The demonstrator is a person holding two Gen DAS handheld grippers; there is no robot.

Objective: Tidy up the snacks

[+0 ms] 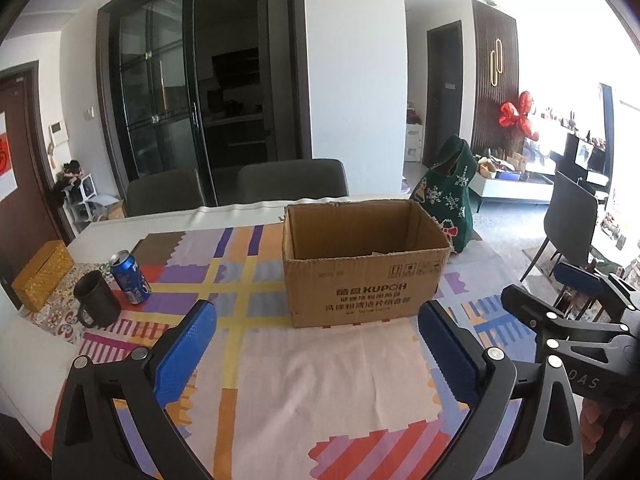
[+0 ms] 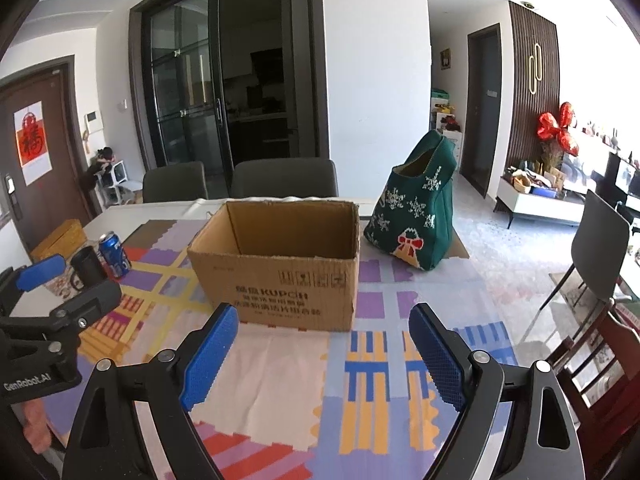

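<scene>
Both the left gripper and right gripper hang wide and empty before the open box, so fetching a snack, perhaps from the green bag, seems next.

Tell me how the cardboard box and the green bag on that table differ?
The cardboard box is stiff, brown and square-edged with printed lettering; the green bag is soft fabric with white snowflakes and a red bow. The box is wide and low with its flaps gone or folded away; the bag is narrower and stands taller, rising to a handle. Both stand upright, open-topped, side by side on the patterned tablecloth.
</scene>
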